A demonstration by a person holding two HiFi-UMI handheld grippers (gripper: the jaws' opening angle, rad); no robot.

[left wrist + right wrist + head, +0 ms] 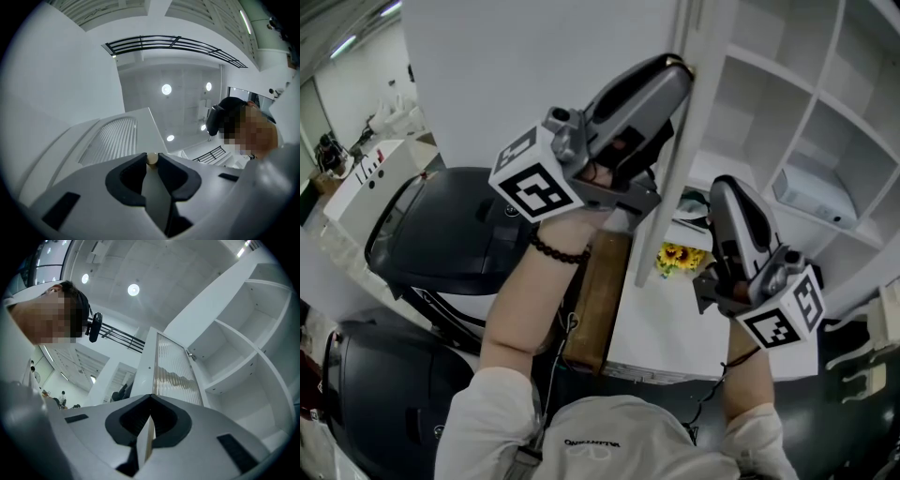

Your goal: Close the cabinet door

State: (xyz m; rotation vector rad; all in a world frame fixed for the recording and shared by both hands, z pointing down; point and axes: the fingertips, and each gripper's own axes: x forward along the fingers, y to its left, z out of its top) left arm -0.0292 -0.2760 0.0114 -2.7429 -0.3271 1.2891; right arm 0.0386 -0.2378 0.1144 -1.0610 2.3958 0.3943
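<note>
cabinet door left of shelves, flowers on counter below

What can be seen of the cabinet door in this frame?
The cabinet door is a tall white frame around a ribbed, see-through panel, hinged to the white shelf unit. It stands open, edge-on in the head view. A small pale round knob sits near its free edge, and the left hand-held gripper is closed on that knob.

The cabinet door stands edge-on between left tongs and right tongs; shelf bays beyond lie open.
</note>
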